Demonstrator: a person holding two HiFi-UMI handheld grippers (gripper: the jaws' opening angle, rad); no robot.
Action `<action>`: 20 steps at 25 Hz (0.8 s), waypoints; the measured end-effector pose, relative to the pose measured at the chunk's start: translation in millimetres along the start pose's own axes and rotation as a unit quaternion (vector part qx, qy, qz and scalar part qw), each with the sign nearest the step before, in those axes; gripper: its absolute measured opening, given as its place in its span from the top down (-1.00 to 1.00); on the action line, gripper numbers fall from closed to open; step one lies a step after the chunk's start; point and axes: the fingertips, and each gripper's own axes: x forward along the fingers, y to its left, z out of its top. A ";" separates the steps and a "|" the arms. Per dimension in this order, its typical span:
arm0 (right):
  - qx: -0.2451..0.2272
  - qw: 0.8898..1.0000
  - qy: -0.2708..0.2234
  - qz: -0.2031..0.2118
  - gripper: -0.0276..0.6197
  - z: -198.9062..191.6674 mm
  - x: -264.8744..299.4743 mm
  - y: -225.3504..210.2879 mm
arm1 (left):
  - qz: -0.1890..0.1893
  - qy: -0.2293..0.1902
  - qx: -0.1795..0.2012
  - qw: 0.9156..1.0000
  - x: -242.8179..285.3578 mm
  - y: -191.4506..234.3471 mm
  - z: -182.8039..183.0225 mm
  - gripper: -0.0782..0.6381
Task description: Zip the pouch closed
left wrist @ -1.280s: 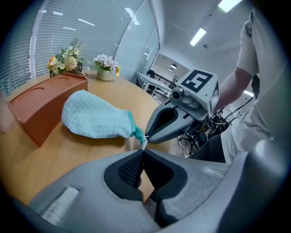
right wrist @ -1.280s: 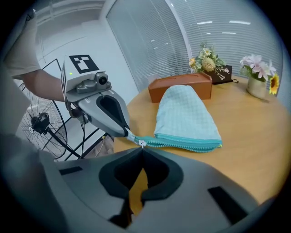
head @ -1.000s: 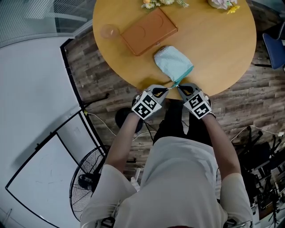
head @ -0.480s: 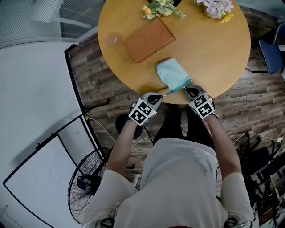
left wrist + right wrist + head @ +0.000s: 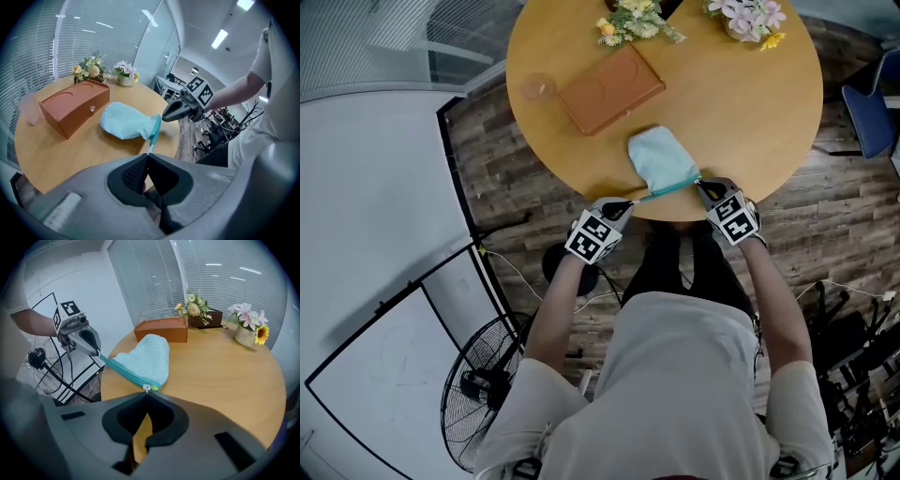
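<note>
Grey left gripper (image 5: pixel 623 203): my fingers are clenched on the zip tail (image 5: pixel 151 143), just left of the pouch (image 5: pixel 661 159); it has hardly shifted.
Pouch: pale blue, on the bench (image 5: pixel 750 103) at its near edge, just beside the brown box (image 5: pixel 609 89).
Right gripper (image 5: pixel 701 185): fingers pinched on the zip pull (image 5: pixel 147 388), at the pouch's right corner.
Change: a second ago my grippers sat close together at the pouch's near corner. The right one has since slid rightward, drawing the teal zip taut.
Meaning: I judge the zip nearly or fully closed.
Writing: none readable, only square markers on my gripper cubes.
</note>
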 end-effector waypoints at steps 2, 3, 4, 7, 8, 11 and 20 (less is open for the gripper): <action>-0.003 1.000 0.003 -0.001 0.91 -1.2 -0.8 -4.6 | -0.002 -0.003 -0.010 1.000 0.3 1.2 0.4 0.73; -0.005 1.000 0.005 -0.004 0.91 -1.6 -0.3 -6.4 | -0.003 -0.003 -0.013 1.000 1.6 1.1 1.1 0.73; -0.006 1.000 0.008 -0.008 0.91 -1.8 0.7 -8.1 | -0.001 -0.002 -0.013 1.000 3.5 0.9 1.6 0.73; 0.004 1.000 0.010 -0.019 0.91 -2.1 4.2 -11.8 | 0.010 0.004 -0.005 1.000 9.3 0.1 2.4 0.73; 0.007 1.000 0.011 -0.022 0.91 -3.1 4.7 -12.8 | 0.012 0.005 -0.003 1.000 11.1 -1.0 2.5 0.73; 0.005 0.999 0.017 -0.028 0.90 -7.9 5.3 -13.5 | 0.012 0.009 0.000 1.000 14.2 -5.5 1.4 0.73; 0.018 0.999 0.019 -0.030 0.90 -12.0 0.9 -16.7 | 0.026 -0.004 -0.017 0.999 14.2 -13.6 5.5 0.73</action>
